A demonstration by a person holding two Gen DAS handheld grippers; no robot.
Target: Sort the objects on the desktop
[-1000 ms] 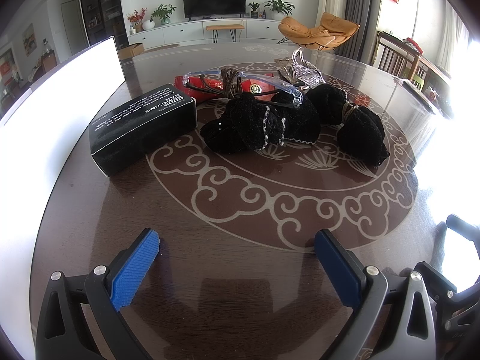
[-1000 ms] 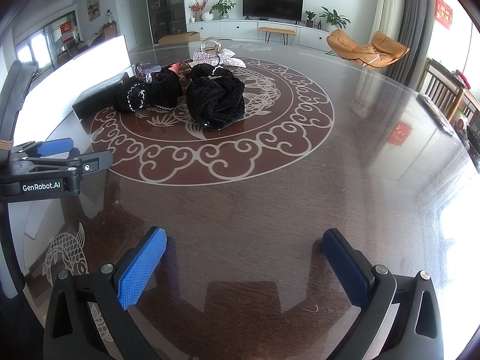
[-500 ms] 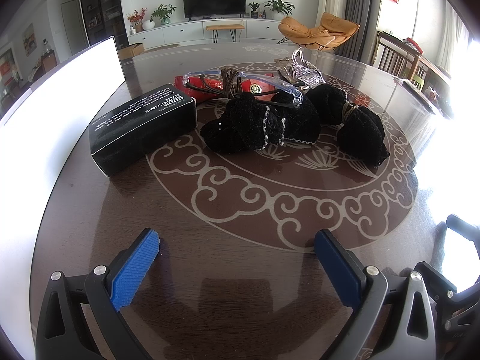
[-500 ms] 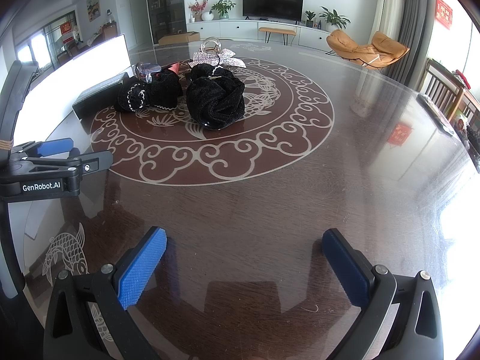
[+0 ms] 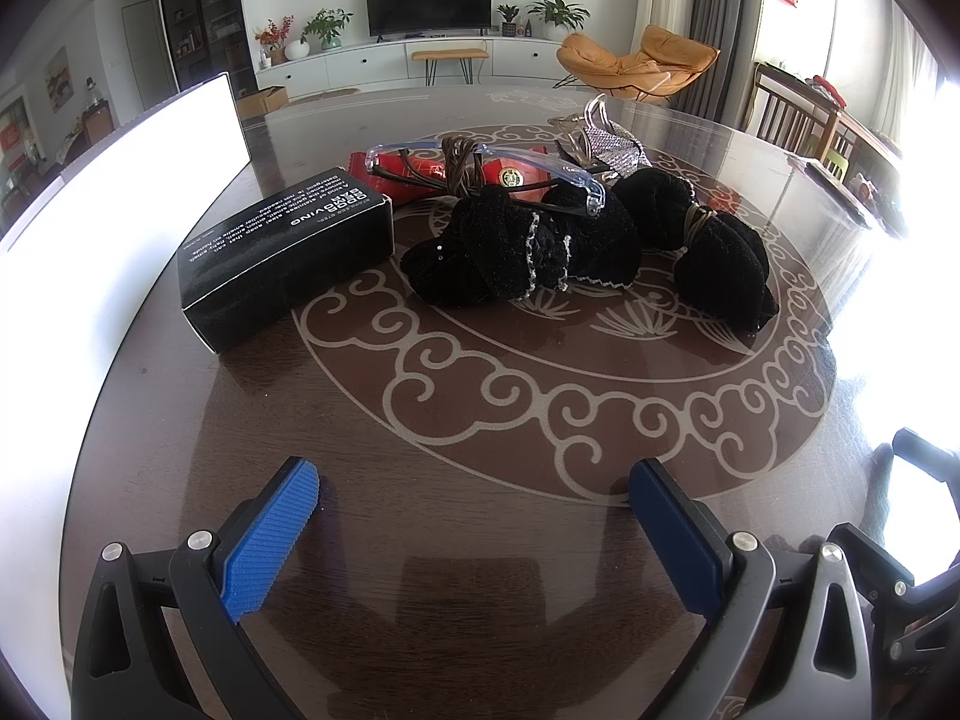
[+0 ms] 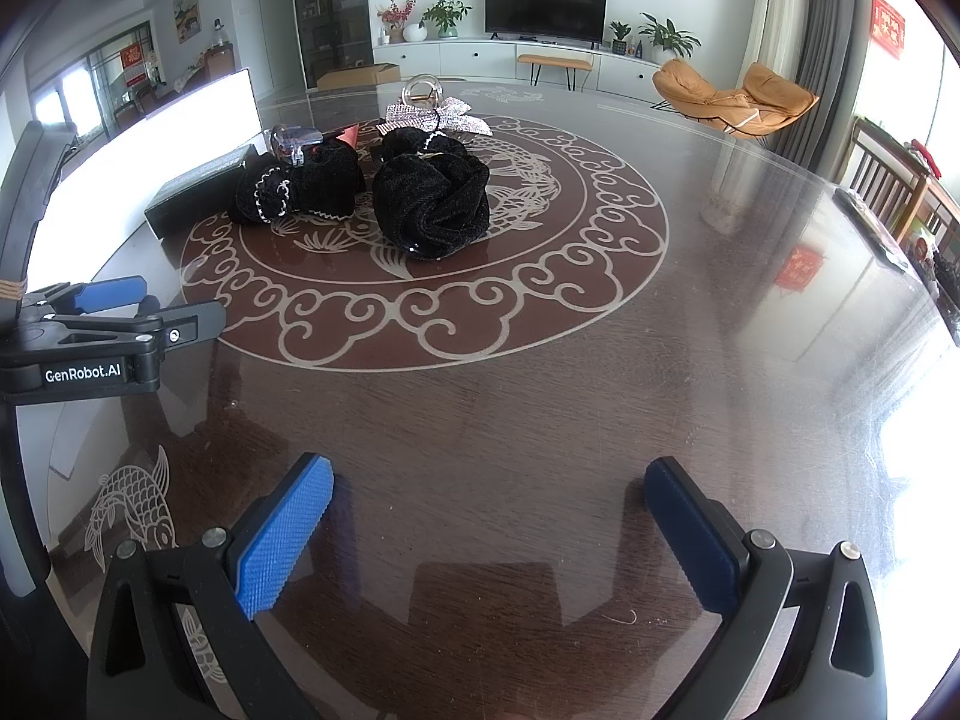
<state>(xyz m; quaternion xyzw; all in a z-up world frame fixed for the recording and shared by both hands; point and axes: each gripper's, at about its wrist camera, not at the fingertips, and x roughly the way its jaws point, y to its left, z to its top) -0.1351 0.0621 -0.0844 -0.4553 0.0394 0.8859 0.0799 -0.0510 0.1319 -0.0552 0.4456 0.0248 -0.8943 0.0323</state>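
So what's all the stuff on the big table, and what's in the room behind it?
Black box: 1, black with white print, left side of the table.
Black velvet bundles: 2, black, one with silver trim beside the box, one tied with cord to its right.
Clear glasses: 1, see-through, resting on the trimmed bundle.
Red packet: 1, red, behind the bundles.
Silver bow: 1, sparkly silver, at the far end of the pile.
White board: 1, white, along the table's left edge.
Table: 1, dark brown with a pale swirl ring.
TV: 1, black, far wall.
Orange chair: 1, orange, far right.
Left gripper: 1, blue pads, open, empty.
Right gripper: 1, blue pads, open, empty.
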